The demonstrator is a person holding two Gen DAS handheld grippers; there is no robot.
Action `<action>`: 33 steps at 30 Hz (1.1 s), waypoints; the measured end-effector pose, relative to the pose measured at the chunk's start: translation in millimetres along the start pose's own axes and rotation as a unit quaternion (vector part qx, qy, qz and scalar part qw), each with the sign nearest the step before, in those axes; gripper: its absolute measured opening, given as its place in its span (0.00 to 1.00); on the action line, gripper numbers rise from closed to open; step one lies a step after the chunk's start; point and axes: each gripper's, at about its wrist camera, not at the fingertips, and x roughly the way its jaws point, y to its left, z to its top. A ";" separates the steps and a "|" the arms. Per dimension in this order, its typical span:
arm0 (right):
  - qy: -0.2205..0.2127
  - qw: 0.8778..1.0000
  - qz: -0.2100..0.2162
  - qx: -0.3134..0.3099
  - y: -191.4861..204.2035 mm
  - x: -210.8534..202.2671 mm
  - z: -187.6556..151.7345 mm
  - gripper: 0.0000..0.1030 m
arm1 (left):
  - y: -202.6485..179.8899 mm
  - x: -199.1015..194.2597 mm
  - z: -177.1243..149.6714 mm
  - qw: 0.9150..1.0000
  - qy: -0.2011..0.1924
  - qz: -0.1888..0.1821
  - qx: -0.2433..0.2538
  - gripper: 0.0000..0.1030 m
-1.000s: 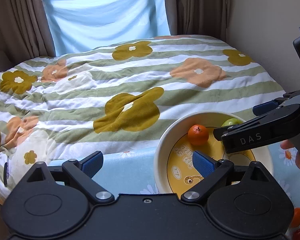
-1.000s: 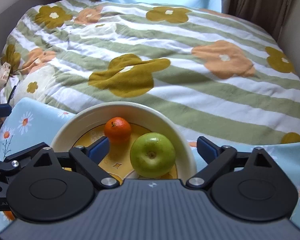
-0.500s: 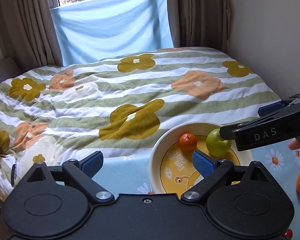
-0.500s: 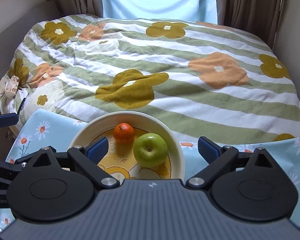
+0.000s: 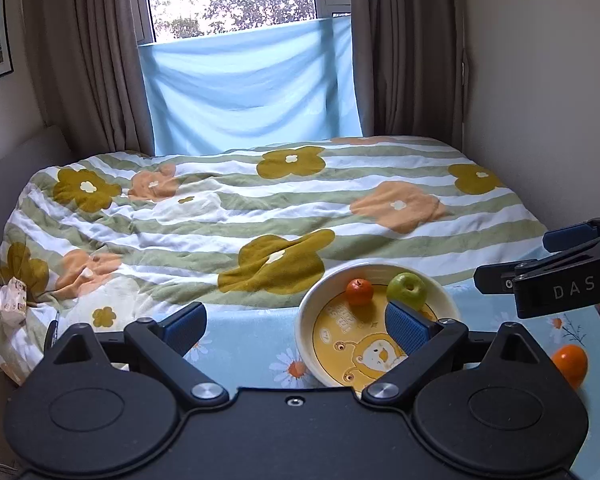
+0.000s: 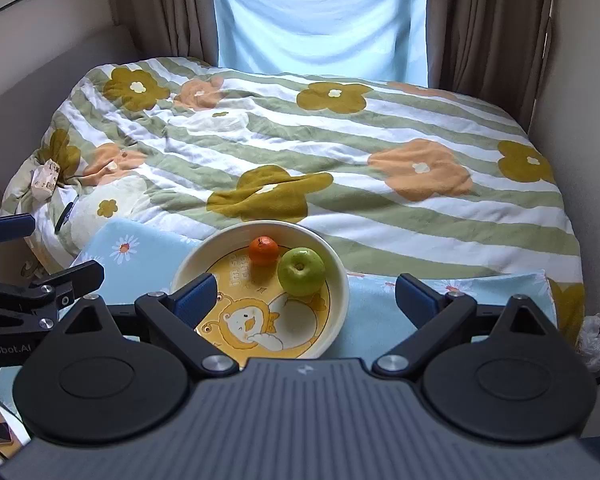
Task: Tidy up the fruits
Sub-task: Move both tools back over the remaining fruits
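Both the left gripper [image 5: 296, 322] and the right gripper [image 6: 304, 296] hang wide open, holding nothing. The bowl [image 6: 340, 276] already has an apple [image 6: 301, 266] and a tangerine [image 6: 263, 251]. One orange [image 5: 569, 362] waits on the cloth [image 5: 244, 344], near its right edge; approach it from above and close gently.

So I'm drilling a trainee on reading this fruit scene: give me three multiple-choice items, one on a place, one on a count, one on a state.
1. Where is the green apple?
A in the bowl
B on the quilt
C in a gripper

2. How many fruits lie in the bowl?
A one
B two
C four

3. How is the right gripper?
A shut on the apple
B shut on nothing
C open

Key: 1 A, it sits beside the small orange; 2 B, apple and orange only; 3 C, its fingers stand wide apart, holding nothing.
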 end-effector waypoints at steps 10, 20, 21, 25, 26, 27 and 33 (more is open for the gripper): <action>-0.019 0.999 0.025 -0.012 8.5 -66.9 -46.9 1.00 | -12.3 -67.5 -38.4 0.998 -0.034 0.047 -0.030 0.95; -0.014 0.998 0.056 -0.033 21.5 -88.6 -100.9 1.00 | -13.2 -93.4 -91.1 0.994 -0.021 0.085 -0.064 0.95; -0.012 0.998 0.058 -0.034 23.2 -87.6 -104.8 1.00 | -12.6 -94.6 -96.9 0.994 -0.020 0.086 -0.069 0.95; -0.004 0.997 0.063 -0.035 28.1 -79.3 -121.9 1.00 | -9.8 -93.2 -114.5 0.993 -0.011 0.094 -0.076 0.95; -0.004 0.997 0.064 -0.035 28.9 -76.6 -125.7 1.00 | -10.1 -91.0 -119.2 0.992 -0.009 0.096 -0.076 0.95; -0.003 0.997 0.065 -0.036 30.3 -73.9 -128.8 1.00 | -9.6 -89.2 -124.0 0.992 -0.007 0.099 -0.076 0.95; -0.004 0.997 0.065 -0.049 38.8 -48.4 -148.9 1.00 | -2.9 -61.8 -151.7 0.990 0.012 0.109 -0.086 0.94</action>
